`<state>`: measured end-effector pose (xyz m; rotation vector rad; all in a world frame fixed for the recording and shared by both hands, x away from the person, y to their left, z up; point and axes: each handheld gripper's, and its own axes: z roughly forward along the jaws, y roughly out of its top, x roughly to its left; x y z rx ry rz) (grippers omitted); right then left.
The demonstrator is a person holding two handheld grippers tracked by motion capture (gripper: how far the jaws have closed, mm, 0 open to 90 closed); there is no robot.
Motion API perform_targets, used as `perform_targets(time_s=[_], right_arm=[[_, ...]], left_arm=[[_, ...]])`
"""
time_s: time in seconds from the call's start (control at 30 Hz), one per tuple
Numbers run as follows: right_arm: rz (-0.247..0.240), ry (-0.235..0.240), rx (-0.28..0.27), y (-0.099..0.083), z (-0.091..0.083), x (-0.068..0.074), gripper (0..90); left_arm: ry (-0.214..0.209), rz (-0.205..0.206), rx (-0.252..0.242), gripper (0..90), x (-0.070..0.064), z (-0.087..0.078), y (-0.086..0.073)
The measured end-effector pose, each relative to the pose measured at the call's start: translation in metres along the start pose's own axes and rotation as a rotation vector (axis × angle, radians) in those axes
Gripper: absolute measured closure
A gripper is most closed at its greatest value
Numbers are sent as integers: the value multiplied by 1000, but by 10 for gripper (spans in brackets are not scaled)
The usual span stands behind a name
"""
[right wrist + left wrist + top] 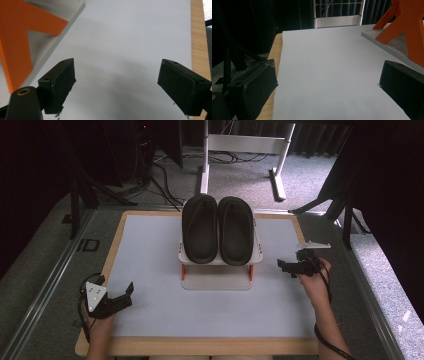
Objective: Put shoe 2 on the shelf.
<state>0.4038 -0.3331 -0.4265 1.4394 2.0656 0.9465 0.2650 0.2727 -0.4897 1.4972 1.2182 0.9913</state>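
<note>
Both grippers are spread wide and grasp nothing — the left gripper (120, 296) low over the table's (150, 320) near-left corner, the right gripper (288, 266) beside the rack's (220, 281) right end. The two black slippers (217, 230) lie side by side on the rack, well apart from both; no readable writing shows.

White metal desk frame (243, 150) on grey carpet (310, 180) behind table; black cables (160, 182) trailing left; dark curtains beyond.
</note>
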Motion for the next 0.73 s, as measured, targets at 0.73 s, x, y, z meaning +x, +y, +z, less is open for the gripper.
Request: perform_targets(time_s=[0.73], right_arm=[[10, -47, -119, -75, -18, -14, 121]], left_arm=[[2, 0, -1, 9, 0, 0, 0]])
